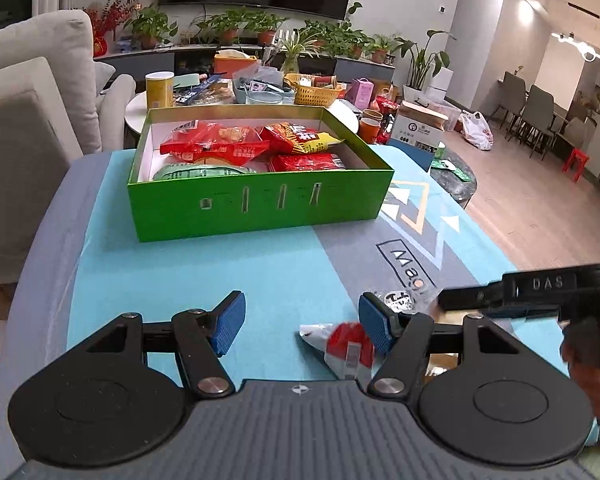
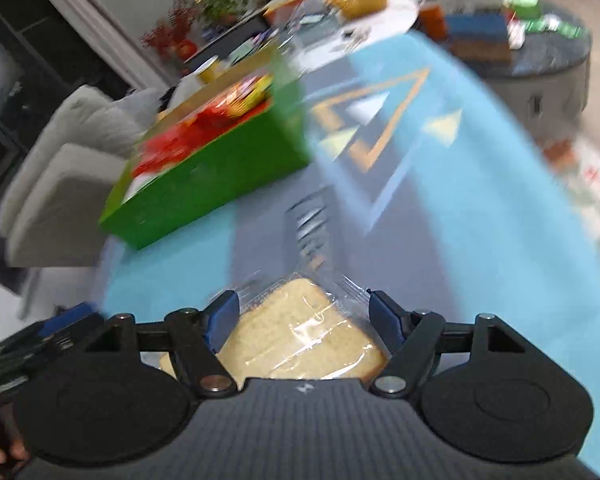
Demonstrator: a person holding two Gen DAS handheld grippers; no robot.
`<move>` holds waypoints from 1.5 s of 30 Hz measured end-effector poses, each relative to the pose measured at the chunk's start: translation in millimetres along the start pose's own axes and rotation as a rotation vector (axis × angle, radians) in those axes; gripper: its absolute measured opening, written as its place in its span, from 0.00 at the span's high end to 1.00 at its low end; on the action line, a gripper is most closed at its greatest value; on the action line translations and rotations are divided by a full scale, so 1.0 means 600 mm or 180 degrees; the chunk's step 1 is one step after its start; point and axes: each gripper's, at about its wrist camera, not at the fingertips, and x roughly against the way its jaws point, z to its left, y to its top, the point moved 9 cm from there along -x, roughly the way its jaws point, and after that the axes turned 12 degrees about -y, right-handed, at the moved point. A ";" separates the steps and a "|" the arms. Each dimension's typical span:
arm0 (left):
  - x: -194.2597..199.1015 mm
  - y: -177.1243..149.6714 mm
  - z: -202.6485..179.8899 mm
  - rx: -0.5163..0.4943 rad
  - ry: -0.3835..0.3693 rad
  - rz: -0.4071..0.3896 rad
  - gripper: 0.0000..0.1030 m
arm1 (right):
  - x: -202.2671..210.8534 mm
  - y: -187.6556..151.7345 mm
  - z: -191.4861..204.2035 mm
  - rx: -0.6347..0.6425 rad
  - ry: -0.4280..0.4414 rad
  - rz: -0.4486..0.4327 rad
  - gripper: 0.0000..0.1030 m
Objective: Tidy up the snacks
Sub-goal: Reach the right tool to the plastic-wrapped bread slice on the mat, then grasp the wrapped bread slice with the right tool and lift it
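Observation:
A green box (image 1: 256,204) stands on the blue mat and holds several snack packs, mostly red, one pale green. It also shows, blurred, in the right wrist view (image 2: 204,192). My left gripper (image 1: 302,322) is open and empty; a small red-and-white packet (image 1: 346,346) lies on the mat by its right finger. My right gripper (image 2: 304,320) has its fingers on both sides of a clear-wrapped bread slice pack (image 2: 300,336); I cannot tell whether they press it. The right gripper's body shows at the right of the left wrist view (image 1: 540,292).
The blue and grey mat (image 1: 260,272) covers the table. Behind it a round white table (image 1: 236,100) carries a yellow can, a basket and clutter. A grey sofa (image 1: 28,128) is at left. A dark round stool (image 2: 540,64) with boxes stands at right.

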 end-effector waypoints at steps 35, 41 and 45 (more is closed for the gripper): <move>-0.018 -0.066 -0.066 -0.0270 -0.0145 0.0404 0.42 | 0.031 -0.061 0.003 0.0129 0.0317 0.0016 0.37; -0.011 -0.064 -0.071 -0.0172 -0.0247 0.0449 0.44 | 0.046 -0.059 0.019 0.0545 0.0077 -0.0248 0.55; -0.014 -0.071 -0.084 -0.0047 -0.0477 0.0521 0.44 | 0.043 -0.061 0.017 0.0547 0.0110 -0.0232 0.60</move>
